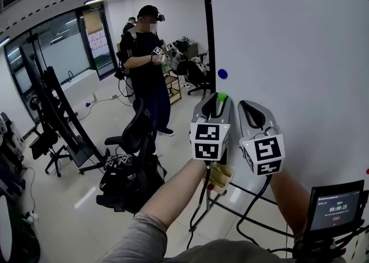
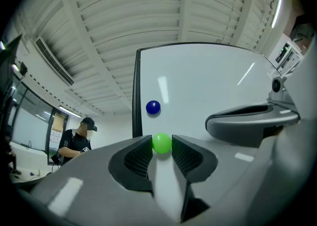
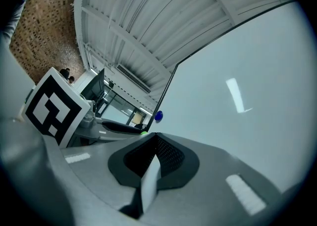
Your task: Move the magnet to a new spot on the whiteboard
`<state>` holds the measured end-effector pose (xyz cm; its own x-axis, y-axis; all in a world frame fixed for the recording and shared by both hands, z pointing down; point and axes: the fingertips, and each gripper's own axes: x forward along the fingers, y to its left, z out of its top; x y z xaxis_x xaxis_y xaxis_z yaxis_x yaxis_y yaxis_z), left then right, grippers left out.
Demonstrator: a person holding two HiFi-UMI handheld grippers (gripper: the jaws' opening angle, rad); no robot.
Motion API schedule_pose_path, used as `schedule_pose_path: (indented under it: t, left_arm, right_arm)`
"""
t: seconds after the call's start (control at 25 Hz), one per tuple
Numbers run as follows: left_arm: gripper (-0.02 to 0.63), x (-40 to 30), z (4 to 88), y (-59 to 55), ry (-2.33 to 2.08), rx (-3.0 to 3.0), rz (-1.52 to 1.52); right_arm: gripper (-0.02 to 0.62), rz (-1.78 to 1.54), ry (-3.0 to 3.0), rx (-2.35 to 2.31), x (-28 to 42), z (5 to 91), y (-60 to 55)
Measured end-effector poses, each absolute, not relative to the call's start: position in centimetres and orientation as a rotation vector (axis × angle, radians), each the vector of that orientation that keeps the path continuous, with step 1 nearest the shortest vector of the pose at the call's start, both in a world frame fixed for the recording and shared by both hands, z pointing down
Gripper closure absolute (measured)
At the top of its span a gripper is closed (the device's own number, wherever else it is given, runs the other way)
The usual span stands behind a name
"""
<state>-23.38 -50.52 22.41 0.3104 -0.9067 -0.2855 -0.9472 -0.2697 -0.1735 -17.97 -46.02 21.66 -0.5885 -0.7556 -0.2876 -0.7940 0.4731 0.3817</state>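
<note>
Green magnet goes on the big whiteboard, which stands right in front of both tools. The left tool pinches it tight at its tips, and the right tool beside it is closed with nothing in it. I think it is best to hold firm, press it flat on a bare spot away from the blue magnet up ahead, then let go.

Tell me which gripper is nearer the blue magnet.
Left. The left gripper, clamping the green magnet, sits just below the blue magnet; the right gripper is lower and further right.
</note>
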Motion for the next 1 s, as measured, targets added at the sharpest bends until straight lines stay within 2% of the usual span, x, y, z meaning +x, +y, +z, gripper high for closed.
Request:
schedule_pose_path:
  t: [0.64,0.8,1.0]
  left_arm:
    - [0.488,-22.7,22.0,-50.9,1.581,-2.402,0.241]
    - [0.455,-22.9,21.9,-50.5,1.601,-2.393,0.263]
    - [0.454,-23.1,22.3,-50.7,1.619,-2.364,0.264]
  right_arm:
    - [0.588,0.758,2.627,-1.404,-17.8,21.4,-45.5]
    - [0.589,0.763,2.628,-1.401,-17.7,21.2,-45.0]
    - [0.589,0.750,2.639,-1.395,-17.9,21.7,-45.7]
